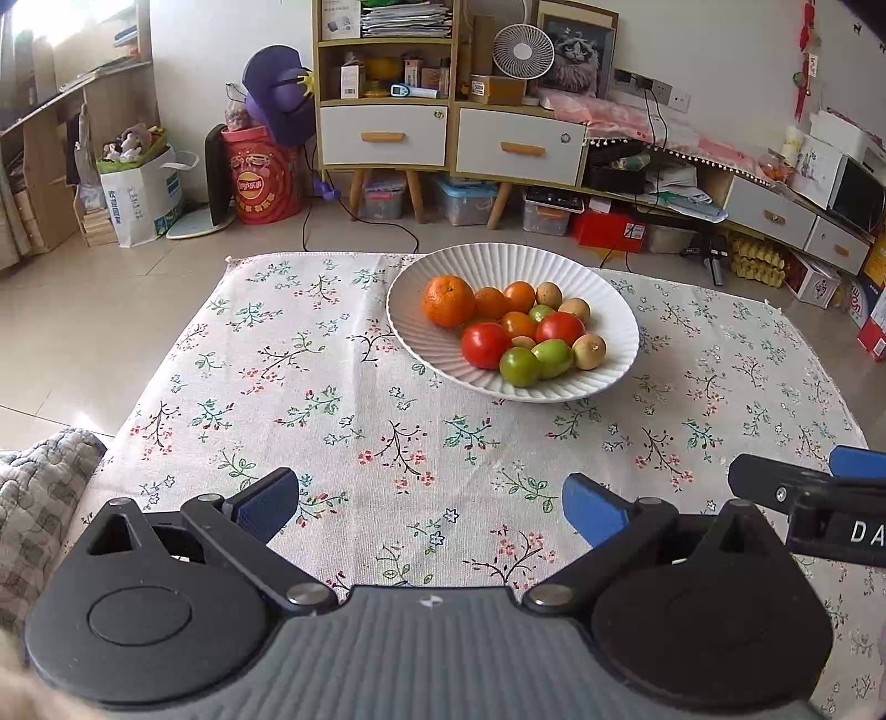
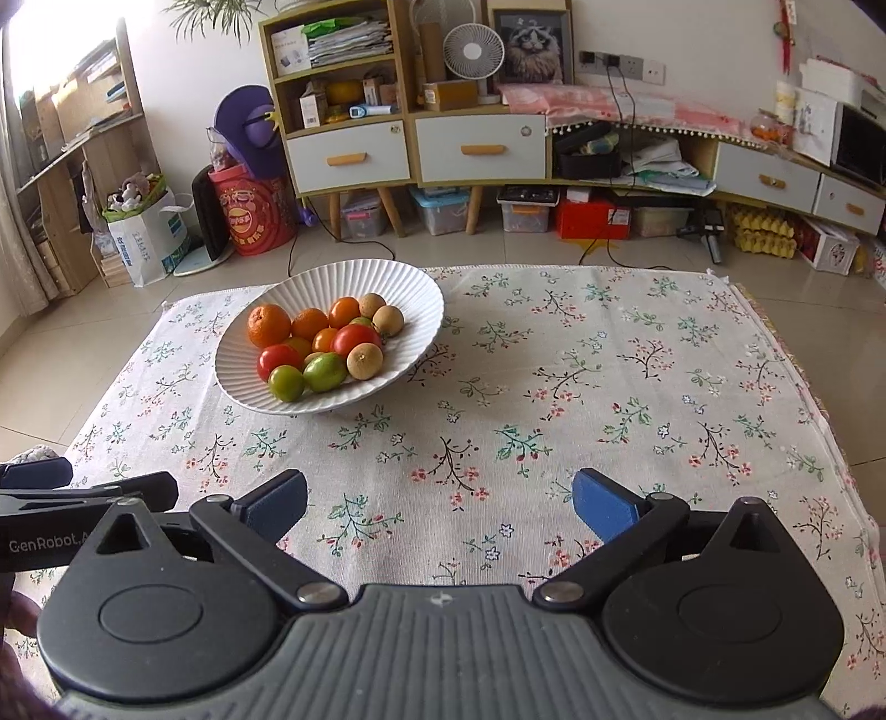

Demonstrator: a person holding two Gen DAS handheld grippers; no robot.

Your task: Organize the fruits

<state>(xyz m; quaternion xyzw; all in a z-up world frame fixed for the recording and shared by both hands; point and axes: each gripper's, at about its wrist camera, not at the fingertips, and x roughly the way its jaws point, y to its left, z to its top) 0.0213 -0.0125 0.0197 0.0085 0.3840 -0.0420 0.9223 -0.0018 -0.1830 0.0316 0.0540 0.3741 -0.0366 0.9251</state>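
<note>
A white ribbed bowl (image 1: 614, 310) (image 2: 410, 299) stands on the floral tablecloth (image 1: 277, 387) (image 2: 609, 376) at the far side. It holds a large orange (image 1: 447, 300) (image 2: 268, 325), small orange fruits, red tomatoes (image 1: 485, 344) (image 2: 354, 339), green fruits (image 1: 519, 366) (image 2: 286, 382) and tan round fruits (image 1: 588, 351) (image 2: 364, 360). My left gripper (image 1: 431, 507) hangs open over the near cloth with nothing between its blue pads. My right gripper (image 2: 440, 507) is open too and empty, well short of the bowl. Each gripper's side shows at the edge of the other's view.
Beyond the table lie a tiled floor, a shelf unit with drawers (image 1: 387, 133) (image 2: 354, 149), a small fan (image 1: 523, 52), storage boxes and a red drum (image 1: 263, 177). A grey quilted fabric (image 1: 39, 487) sits at the table's near left corner.
</note>
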